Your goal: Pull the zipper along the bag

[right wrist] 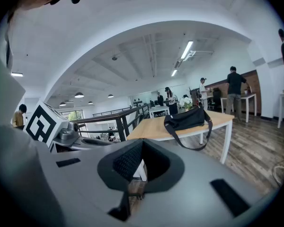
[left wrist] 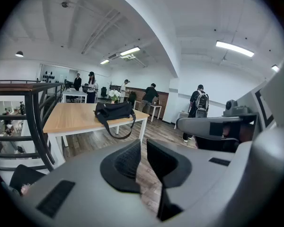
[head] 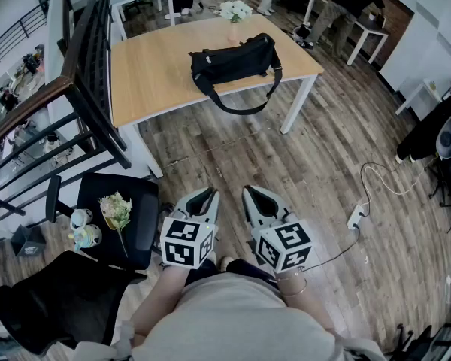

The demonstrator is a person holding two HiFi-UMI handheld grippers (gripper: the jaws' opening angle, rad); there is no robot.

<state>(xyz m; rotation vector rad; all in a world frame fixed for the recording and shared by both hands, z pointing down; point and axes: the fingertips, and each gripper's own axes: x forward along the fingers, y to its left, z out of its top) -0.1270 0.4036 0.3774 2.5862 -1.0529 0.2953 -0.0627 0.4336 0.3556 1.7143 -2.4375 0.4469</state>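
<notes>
Black soft fabric shoulder bag (head: 233, 61) lies toward right end of light wooden table (head: 150, 81), long axis along near edge, straight ahead and well apart from 2 empty tongs: left gripper (head: 205, 199) slightly agape, right gripper (head: 254, 198) closed, neither clearly nearer.

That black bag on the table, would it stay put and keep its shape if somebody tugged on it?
Probably floppy: the bag looks like soft, slumped fabric, and its strap droops over the table edge. Nothing holds it, so a tug would likely slide it across the smooth wood.
</notes>
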